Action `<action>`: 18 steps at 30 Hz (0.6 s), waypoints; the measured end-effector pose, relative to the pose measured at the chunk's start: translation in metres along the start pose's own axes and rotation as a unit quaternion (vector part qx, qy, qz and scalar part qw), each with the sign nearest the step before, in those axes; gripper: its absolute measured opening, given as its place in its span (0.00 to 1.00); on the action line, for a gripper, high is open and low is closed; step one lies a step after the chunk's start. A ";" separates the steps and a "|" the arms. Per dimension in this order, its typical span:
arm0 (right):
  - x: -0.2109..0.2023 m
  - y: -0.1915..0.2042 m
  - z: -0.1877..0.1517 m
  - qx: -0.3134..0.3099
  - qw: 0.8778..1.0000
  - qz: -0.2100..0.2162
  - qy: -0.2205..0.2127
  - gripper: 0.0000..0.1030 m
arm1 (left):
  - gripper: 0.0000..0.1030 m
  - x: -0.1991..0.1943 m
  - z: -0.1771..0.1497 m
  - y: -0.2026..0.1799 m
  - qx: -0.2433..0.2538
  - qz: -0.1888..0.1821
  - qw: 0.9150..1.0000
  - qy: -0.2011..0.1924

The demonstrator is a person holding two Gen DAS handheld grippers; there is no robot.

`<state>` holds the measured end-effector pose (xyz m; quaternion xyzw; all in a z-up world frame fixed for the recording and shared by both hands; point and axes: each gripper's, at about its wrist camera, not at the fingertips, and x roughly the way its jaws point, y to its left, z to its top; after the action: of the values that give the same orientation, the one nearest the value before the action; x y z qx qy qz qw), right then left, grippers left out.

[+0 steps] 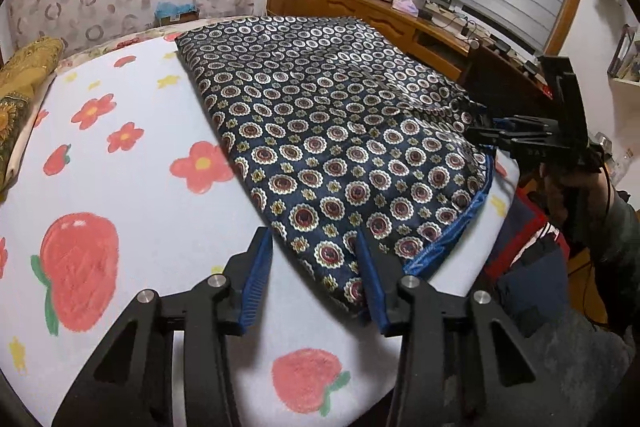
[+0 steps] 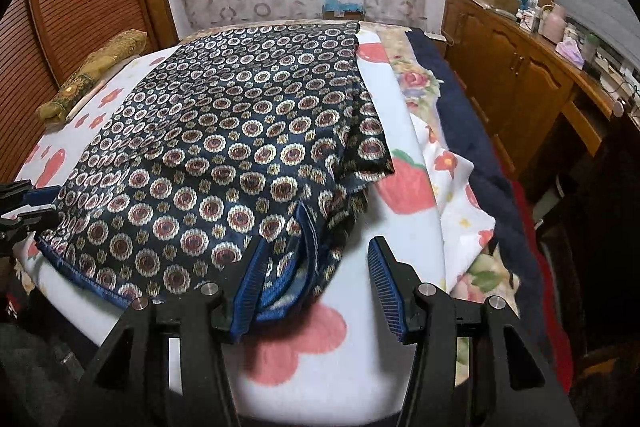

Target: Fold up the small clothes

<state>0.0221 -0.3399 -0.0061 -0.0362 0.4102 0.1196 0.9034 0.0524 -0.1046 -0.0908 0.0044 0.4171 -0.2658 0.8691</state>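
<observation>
— Fingers first: how do the left gripper's [image 1: 316, 259] blue pads [image 1: 256, 275] stand in the left wrist view?

— Parted, angled down toward the bed. The near corner of the patterned garment [image 1: 320, 131] lies in the gap between them; the right-hand pad sits on the cloth's printed top, the left-hand one over the bare sheet [image 1: 132, 187]. No pinch shows; I see space on both sides of the corner.

— And the garment itself?

— Dark blue, covered in round medallions, spread flat on the white sheet printed with red flowers and strawberries. A blue hem [image 1: 460, 227] runs along its near right edge.

— Is the other tool visible there?

— Yes, the right gripper [image 1: 480, 135] comes in from the right edge, held in a person's hand [image 1: 568, 187] with a dark sleeve, its tips at the garment's far right corner. From here I cannot tell how wide it stands.

— Then the right wrist view?

— The right gripper [image 2: 316, 267] points steeply down, jaws apart. Its left pad [image 2: 250, 287] rests against a bunched fold of the garment [image 2: 224, 131] where the blue hem [image 2: 280, 291] curls up; the right pad stands clear over the sheet [image 2: 360, 367]. Nothing is clamped.

— The left tool?

— Only its tips [image 2: 28, 207] show at the left edge, by the garment's corner.
</observation>
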 end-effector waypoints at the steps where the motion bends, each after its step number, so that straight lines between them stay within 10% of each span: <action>1: 0.000 0.001 -0.001 0.000 1.000 0.002 0.001 0.52 | 0.43 0.000 -0.001 0.001 -0.001 -0.001 1.000 0.000; 7: -0.003 0.009 -0.008 -0.021 1.000 0.013 -0.003 0.52 | 0.40 -0.001 -0.005 -0.002 -0.003 -0.029 1.000 -0.008; 13: -0.009 0.017 -0.012 -0.036 0.998 0.045 -0.008 0.09 | 0.05 0.000 -0.004 -0.005 0.001 -0.039 0.999 -0.008; 18: -0.023 0.011 -0.013 -0.024 0.996 0.076 -0.032 0.04 | 0.04 -0.018 0.004 -0.008 0.004 -0.046 0.998 -0.051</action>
<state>-0.0047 -0.3361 0.0033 -0.0221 0.3793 0.1989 0.9033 0.0424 -0.1041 -0.0730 -0.0248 0.3709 -0.3074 0.8759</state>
